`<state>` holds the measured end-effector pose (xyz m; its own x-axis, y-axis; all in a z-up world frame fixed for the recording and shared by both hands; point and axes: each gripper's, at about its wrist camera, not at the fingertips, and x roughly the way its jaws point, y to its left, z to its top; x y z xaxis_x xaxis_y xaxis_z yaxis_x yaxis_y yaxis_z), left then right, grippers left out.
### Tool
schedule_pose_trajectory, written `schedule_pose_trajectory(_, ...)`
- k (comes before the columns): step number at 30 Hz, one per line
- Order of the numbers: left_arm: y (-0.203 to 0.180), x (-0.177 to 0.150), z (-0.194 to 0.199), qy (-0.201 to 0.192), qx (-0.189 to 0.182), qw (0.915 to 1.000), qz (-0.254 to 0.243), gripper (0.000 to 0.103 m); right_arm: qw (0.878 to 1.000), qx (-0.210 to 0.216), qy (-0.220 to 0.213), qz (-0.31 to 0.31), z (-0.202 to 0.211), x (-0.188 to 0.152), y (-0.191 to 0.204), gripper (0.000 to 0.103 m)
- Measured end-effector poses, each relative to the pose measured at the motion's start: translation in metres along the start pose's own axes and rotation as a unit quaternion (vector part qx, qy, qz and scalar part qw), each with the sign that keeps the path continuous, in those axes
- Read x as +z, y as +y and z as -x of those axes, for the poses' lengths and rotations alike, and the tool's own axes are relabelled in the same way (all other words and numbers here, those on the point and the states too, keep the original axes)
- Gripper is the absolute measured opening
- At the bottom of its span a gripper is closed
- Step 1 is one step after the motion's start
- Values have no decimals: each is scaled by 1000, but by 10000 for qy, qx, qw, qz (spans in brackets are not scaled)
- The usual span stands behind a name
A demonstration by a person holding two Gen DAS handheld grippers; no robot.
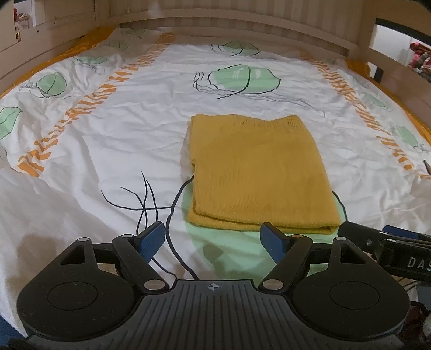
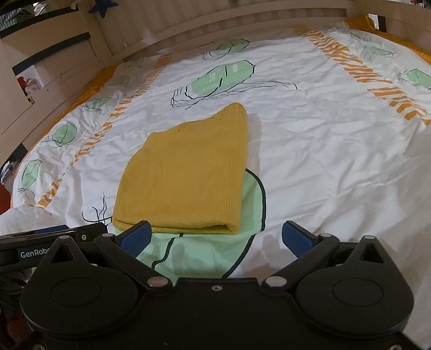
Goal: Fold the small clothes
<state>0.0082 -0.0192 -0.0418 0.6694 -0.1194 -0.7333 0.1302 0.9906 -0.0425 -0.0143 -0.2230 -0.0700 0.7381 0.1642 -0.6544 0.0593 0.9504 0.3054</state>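
A mustard-yellow knitted garment (image 1: 258,172) lies folded into a neat rectangle on the bed cover (image 1: 129,129); it also shows in the right wrist view (image 2: 186,175). My left gripper (image 1: 212,239) is open and empty, just short of the garment's near edge, left of its middle. My right gripper (image 2: 218,237) is open and empty, just short of the garment's near right corner. The right gripper's body (image 1: 388,242) shows at the right edge of the left wrist view, and the left gripper's body (image 2: 51,239) shows at the left edge of the right wrist view.
The white bed cover (image 2: 336,140) has green leaf prints and orange stripes and is lightly wrinkled. A wooden bed rail (image 1: 242,24) runs along the far side and the left side (image 2: 54,88). A raised fold of cover (image 1: 40,215) lies at the near left.
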Motion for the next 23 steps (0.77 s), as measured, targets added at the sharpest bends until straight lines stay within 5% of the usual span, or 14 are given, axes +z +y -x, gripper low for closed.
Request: schedule_pose_trajectory(23,4,3,-8,52,10,9998,167,76,9999,-4,115,-28,-9,1,1,103)
